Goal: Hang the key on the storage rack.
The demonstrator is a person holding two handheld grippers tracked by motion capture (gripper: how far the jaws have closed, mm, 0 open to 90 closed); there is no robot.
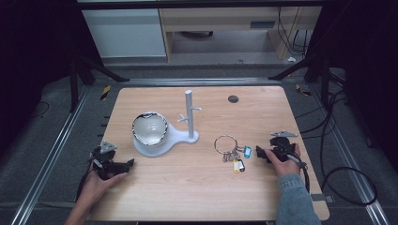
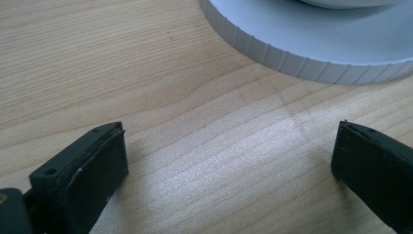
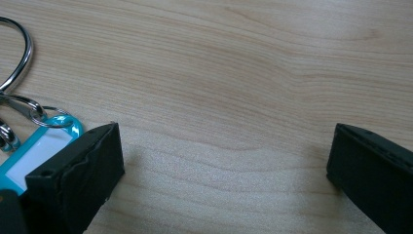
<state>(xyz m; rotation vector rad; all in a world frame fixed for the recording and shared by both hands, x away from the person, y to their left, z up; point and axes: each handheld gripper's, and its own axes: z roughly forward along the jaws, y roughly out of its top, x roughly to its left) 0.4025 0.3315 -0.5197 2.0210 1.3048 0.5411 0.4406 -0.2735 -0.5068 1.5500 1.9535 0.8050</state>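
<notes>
High view, looking down on a light wooden table; taking the white peg stand as the landmark for every place; standing near the table's middle on a white teardrop-shaped base; carrying short side pegs partway up the post; seating a glossy white bowl with a dark rim on the wide end of that base, just left of the post.

Lying flat on the wood to the right of the stand and nearer the person, well apart from it: a large steel key ring; trailing a cluster of small split rings and plastic key tags from its near edge; showing a teal key tag on the side away from the stand and a yellow key tag nearest the person.

Resting low on the table, right of the stand and just beyond the tags, held in the person's right hand: the right gripper; pointing its jaws back toward the stand, with the teal tag just beside one tip; standing wide apart in the right gripper view and gripping nothing, with bare wood between them.

Resting on the table left of the stand and nearer the person, held in the left hand: the left gripper; spreading its jaws wide in the left gripper view, with nothing between them; facing the ribbed rim of the stand's base just ahead.
</notes>
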